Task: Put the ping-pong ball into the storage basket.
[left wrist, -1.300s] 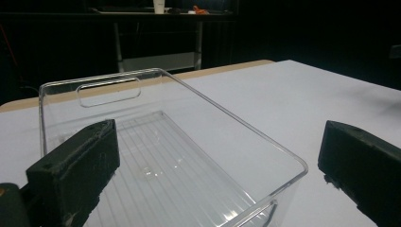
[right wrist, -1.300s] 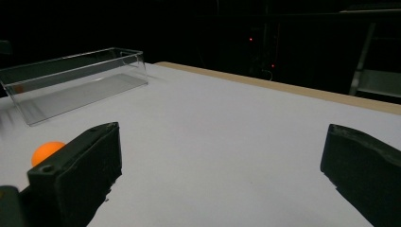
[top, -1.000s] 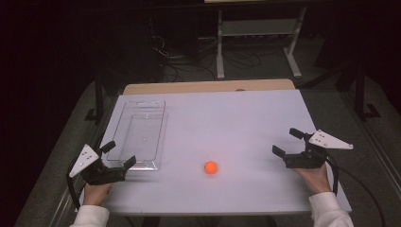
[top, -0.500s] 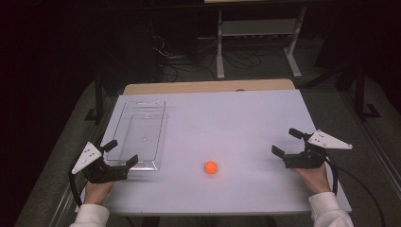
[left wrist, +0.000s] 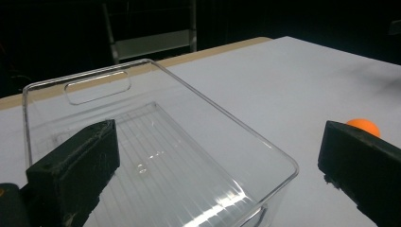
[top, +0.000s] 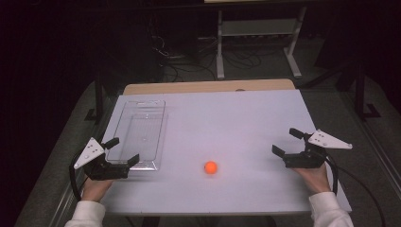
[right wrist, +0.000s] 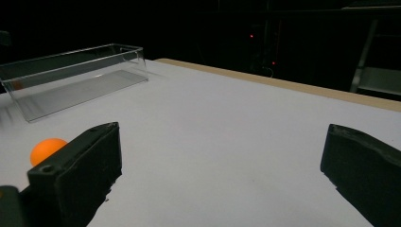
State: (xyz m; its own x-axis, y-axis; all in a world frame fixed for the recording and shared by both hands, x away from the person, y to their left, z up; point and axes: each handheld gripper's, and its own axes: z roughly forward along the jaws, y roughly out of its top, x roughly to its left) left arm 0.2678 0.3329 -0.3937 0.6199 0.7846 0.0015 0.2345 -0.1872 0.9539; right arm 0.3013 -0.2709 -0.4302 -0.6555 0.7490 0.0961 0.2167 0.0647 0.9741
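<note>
An orange ball (top: 211, 167) lies on the white table (top: 227, 123), near the front and a little left of centre. A clear plastic bin (top: 139, 132) stands empty at the left. My left gripper (top: 122, 151) is open at the bin's near end; in the left gripper view the bin (left wrist: 156, 156) sits between the jaws and the ball (left wrist: 363, 126) peeks over the right jaw. My right gripper (top: 287, 142) is open at the table's right side, nothing between its jaws. In the right gripper view the ball (right wrist: 45, 149) shows beside the left jaw, the bin (right wrist: 71, 75) far left.
Bare white table lies between the ball and the right gripper. A wooden strip (top: 208, 87) runs along the table's far edge. Beyond it are a metal rack (top: 257, 33) and cables on a dark floor.
The left gripper has shifted slightly forward and right toward the bin's near end. The right gripper has barely moved. Ball and bin are where they were.
</note>
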